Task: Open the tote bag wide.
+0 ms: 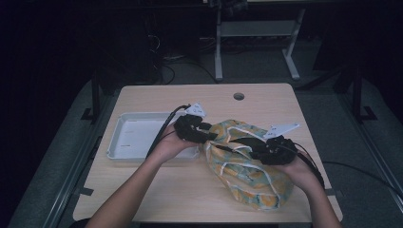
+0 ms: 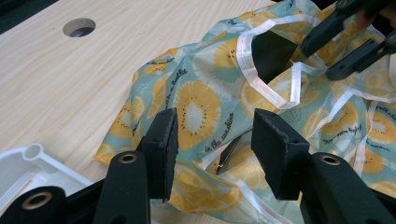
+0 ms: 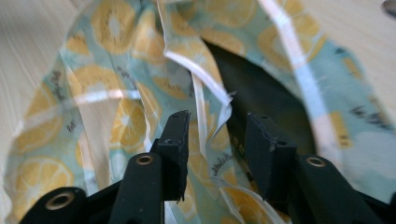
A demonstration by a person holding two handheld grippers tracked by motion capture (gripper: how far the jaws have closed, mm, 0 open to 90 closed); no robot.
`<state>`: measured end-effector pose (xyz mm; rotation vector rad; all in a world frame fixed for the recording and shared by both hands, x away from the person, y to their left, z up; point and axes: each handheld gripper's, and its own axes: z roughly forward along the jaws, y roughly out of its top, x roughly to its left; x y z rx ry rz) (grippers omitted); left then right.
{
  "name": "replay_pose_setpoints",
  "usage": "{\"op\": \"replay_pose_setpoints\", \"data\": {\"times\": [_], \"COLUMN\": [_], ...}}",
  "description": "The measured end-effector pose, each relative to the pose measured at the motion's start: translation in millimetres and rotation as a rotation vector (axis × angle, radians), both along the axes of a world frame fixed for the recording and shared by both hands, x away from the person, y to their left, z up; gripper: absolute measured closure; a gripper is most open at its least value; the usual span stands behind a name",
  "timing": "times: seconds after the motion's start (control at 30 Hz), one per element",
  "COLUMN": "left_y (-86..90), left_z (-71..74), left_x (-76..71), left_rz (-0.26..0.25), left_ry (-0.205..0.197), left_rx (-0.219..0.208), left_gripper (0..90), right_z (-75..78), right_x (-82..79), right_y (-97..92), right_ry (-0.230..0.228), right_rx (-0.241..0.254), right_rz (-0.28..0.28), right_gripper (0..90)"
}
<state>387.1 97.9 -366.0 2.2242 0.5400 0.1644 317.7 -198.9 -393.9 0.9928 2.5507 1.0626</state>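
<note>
Wooden table (image 1: 157,190), fruit-print bag (image 1: 252,178) between both claws – left claw (image 2: 215,140) apart, right claw (image 3: 217,140) apart over its rim

One overhead view, two close gripper views

High camera looks forward and down over the desk (image 1: 157,190); both gripper cameras sit close above the shared fruit-print bag (image 1: 247,175).

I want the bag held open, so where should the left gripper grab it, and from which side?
Grip the white-taped rim of the bag at its dark opening, coming from the tray side. That edge stands up and folds over, a thin lip the open left gripper could probably pinch.
</note>
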Motion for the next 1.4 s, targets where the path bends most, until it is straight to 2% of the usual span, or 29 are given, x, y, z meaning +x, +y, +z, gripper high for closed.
{"op": "replay_pose_setpoints", "data": {"times": [0.03,0.13,0.23,0.27,0.5,0.63,0.7,0.87,0.93,1.07,1.17,1.33,1.4], "left_y": [-0.2,-1.3,-2.2,-2.7,-6.0,-11.1,-13.2,-19.2,-22.0,-27.8,-32.3,-32.3,-31.5], "left_z": [-0.2,-1.3,-2.8,-3.3,-4.1,-4.6,-4.9,-9.1,-10.7,-13.5,-16.8,-18.9,-19.4], "left_x": [0.0,-0.8,-2.0,-2.3,-3.0,-3.2,-3.1,-4.3,-5.4,-5.5,-2.9,1.5,3.5], "left_rz": [-0.002,-0.003,-0.007,-0.011,-0.027,-0.035,-0.041,-0.057,-0.068,-0.063,-0.056,-0.063,-0.065], "left_ry": [0.001,0.003,0.002,0.003,-0.005,-0.008,-0.01,-0.014,-0.014,-0.026,-0.03,-0.023,-0.011], "left_rx": [0.0,-0.004,-0.003,-0.002,0.0,0.0,0.001,0.007,0.014,0.018,0.032,0.024,0.015], "left_gripper": [50.5,50.2,49.8,49.7,47.8,45.4,43.8,39.9,39.0,40.8,49.1,85.8,89.6], "right_z": [-2.9,-9.3,-11.2,-10.5,8.8,17.9,21.5,29.2,30.1,30.9,32.4,32.1,30.8], "right_x": [1.1,3.7,5.9,6.4,13.8,22.2,26.3,32.8,34.6,35.8,35.6,36.5,36.4], "right_y": [0.9,3.1,3.4,2.9,-3.9,-2.6,-2.5,0.4,1.6,4.6,8.1,9.9,9.5], "right_ry": [0.007,0.021,0.03,0.025,-0.033,-0.058,-0.058,-0.071,-0.063,-0.063,-0.061,-0.064,-0.06], "right_rx": [-0.01,-0.039,-0.05,-0.047,0.021,0.036,0.057,0.072,0.086,0.095,0.099,0.098,0.095], "right_rz": [0.005,0.013,0.017,0.013,-0.013,-0.01,-0.007,-0.006,-0.001,0.012,0.021,0.025,0.02], "right_gripper": [61.6,73.1,88.1,89.1,89.3,89.3,89.3,89.3,89.3,89.3,89.3,89.2,89.0]}}
